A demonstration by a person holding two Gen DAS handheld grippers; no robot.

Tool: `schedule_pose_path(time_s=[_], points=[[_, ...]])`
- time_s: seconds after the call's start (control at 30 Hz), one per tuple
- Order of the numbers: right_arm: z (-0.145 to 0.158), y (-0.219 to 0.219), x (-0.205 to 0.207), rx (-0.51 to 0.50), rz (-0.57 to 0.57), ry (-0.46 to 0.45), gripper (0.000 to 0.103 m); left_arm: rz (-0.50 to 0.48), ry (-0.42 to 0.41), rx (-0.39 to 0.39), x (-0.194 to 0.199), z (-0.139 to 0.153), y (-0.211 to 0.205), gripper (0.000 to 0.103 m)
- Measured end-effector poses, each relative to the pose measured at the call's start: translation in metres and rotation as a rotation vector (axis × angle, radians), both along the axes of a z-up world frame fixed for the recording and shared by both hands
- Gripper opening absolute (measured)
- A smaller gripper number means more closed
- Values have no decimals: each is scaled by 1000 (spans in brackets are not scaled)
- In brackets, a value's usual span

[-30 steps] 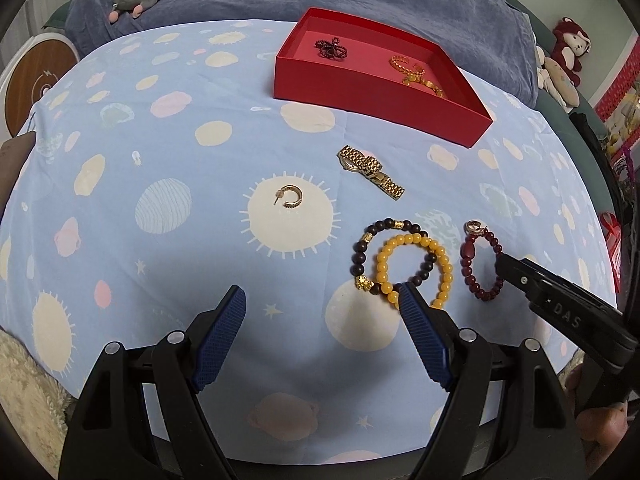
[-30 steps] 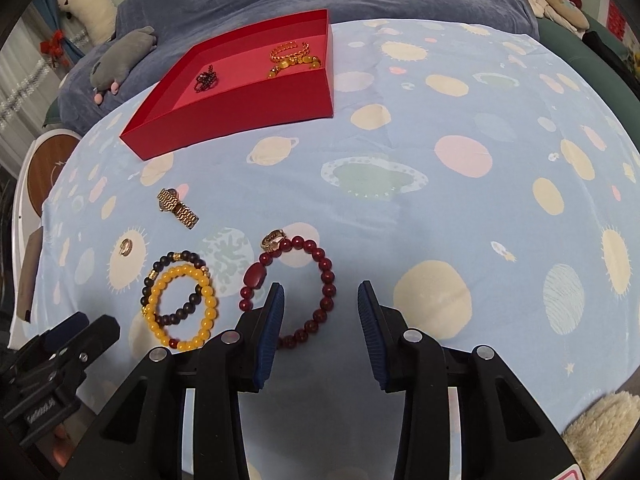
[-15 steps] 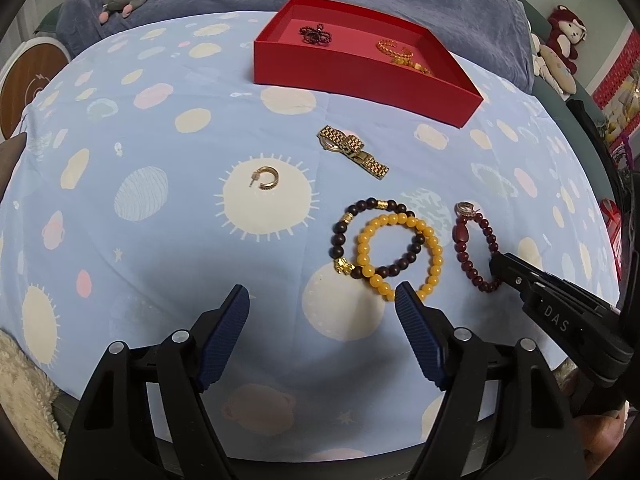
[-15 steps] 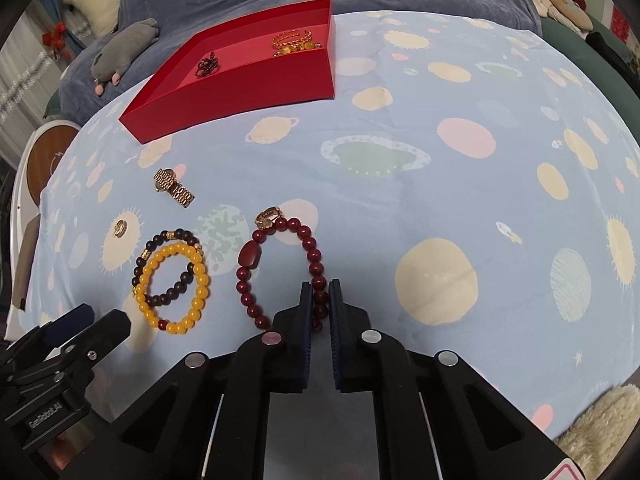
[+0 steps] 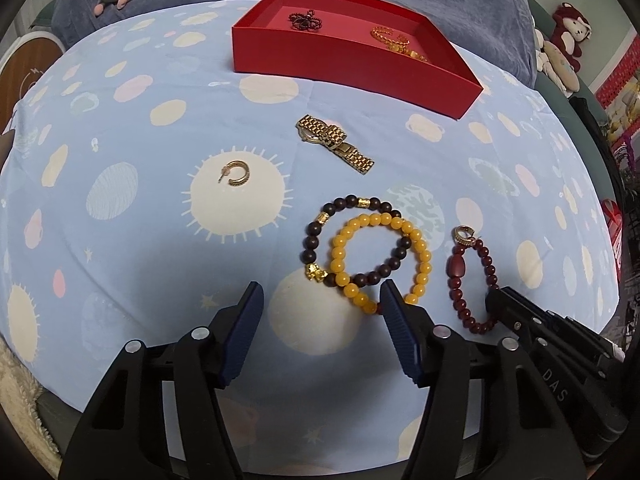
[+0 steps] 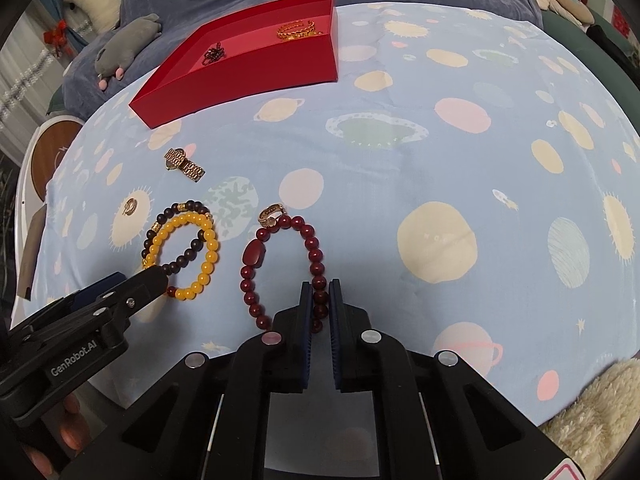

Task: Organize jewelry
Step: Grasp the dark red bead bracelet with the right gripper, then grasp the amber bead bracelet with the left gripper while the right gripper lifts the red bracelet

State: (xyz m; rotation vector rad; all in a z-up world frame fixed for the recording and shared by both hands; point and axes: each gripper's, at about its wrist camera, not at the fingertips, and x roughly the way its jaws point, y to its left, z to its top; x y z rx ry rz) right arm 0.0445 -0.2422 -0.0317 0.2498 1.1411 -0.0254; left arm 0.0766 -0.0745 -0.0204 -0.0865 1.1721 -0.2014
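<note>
R gripper (image 6: 320, 300) jaws pinched tight on the near-side beads of the dark red bracelet (image 6: 310, 254), which lies flat on the blue planet-print sheet (image 6: 400, 168), well short of the red box (image 6: 256, 72). L gripper (image 5: 320, 312) jaws about half open and closing, nothing pressed between them; R-side jaw tip sits at the near edge of the yellow bracelet (image 5: 378, 222). Yellow bracelet overlaps a dark brown bead bracelet (image 5: 312, 244), both nearer the camera than the red box, just left of the red bracelet. Gold watch (image 5: 334, 142) lies between the box and the bracelets. Gold hoop earring (image 5: 236, 173) well left of the watch, on a sun print. 2nd small gold hoop (image 6: 272, 214) touching the far end of the red bracelet. Inside the box: dark bead piece (image 5: 304, 21) far-left, gold chain (image 5: 394, 40) toward the right.
</note>
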Motion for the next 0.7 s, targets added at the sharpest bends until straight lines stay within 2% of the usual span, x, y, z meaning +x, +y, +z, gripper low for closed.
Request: schedule_pose_path(time_s=[0.1,0.2,0.27,0.33,0.43,0.7], points=[[0,0,0,-2,2,0,8,-11,-12,24,-1,0,-4,49],[0,0,-1,-2,4,1,8,-36,-28,27,-4,0,-4,34],[0,2,-2,-2,9,2,8,-48,-32,26,-6,0,-5,30],[0,4,-3,1,13,3,8,-58,-30,9,-7,1,-5,18],[0,7,-7,9,20,6,8,-69,-29,11,-9,2,-8,7],[10,13,-16,29,31,-21,8,-72,-47,-23,-16,15,-2,7]])
